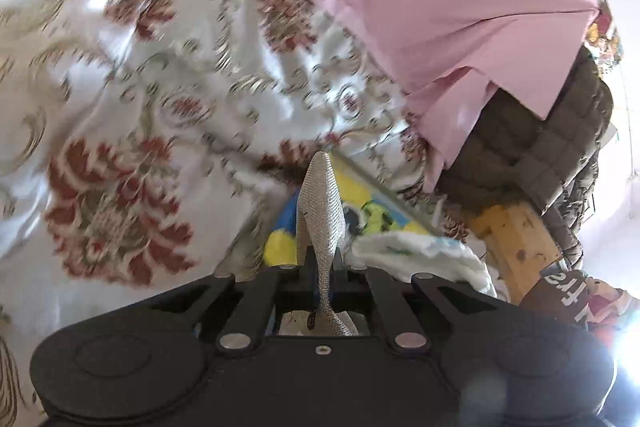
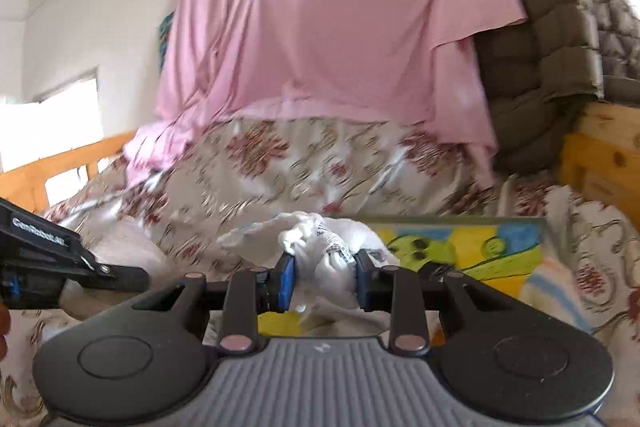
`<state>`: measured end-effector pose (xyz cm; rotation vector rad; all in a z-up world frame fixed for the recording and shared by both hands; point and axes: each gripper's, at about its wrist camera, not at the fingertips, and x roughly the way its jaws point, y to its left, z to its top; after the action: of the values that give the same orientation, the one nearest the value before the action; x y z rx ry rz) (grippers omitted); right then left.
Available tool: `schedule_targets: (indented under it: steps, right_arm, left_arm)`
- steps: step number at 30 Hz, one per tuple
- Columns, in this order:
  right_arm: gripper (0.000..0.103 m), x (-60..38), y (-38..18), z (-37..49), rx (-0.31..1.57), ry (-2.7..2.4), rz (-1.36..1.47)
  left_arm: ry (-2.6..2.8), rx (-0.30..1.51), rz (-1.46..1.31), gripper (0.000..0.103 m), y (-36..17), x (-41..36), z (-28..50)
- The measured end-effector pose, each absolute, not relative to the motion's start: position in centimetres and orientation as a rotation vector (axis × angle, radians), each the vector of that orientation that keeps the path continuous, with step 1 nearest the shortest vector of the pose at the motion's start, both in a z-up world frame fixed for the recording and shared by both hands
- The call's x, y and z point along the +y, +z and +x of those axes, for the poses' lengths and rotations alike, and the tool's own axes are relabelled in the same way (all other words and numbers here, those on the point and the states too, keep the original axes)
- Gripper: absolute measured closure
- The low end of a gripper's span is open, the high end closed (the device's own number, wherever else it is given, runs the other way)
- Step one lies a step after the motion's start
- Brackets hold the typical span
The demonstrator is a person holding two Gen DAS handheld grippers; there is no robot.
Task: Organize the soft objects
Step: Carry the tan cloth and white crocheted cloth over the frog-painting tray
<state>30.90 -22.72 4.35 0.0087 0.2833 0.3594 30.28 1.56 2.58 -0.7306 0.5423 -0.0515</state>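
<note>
My left gripper (image 1: 320, 163) is shut, its two grey textured fingers pressed flat together with nothing seen between them, above a yellow and blue patterned cloth (image 1: 360, 203). A white cloth (image 1: 424, 255) lies just right of it. My right gripper (image 2: 323, 269) is shut on that white cloth (image 2: 324, 247), bunched between its blue pads (image 2: 286, 277), over the same yellow and green patterned cloth (image 2: 460, 247). The left gripper's body (image 2: 48, 251) shows at the left edge of the right wrist view.
A floral white and red bedspread (image 1: 160, 87) covers the bed. A pink sheet (image 2: 312, 27) hangs behind it. A brown quilted blanket (image 2: 552, 27) drapes over the wooden bed frame (image 2: 600, 163). A striped cloth (image 2: 556, 287) lies at the right.
</note>
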Motion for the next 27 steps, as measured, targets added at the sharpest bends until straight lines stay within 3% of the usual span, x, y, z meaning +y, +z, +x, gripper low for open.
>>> schedule_targets:
  steps: [14, 27]
  right_arm:
    - [0.069, -29.5, 2.6, 36.4, 0.286, 0.203, 0.154]
    - [0.062, -29.1, 0.3, 38.3, 0.43, 0.219, 0.154]
  left_arm:
    - [-0.183, 0.373, -0.64, 0.1, 5.9, -5.2, 40.6]
    - [-0.09, 0.573, -0.538, 0.099, -0.5, -7.2, 44.6]
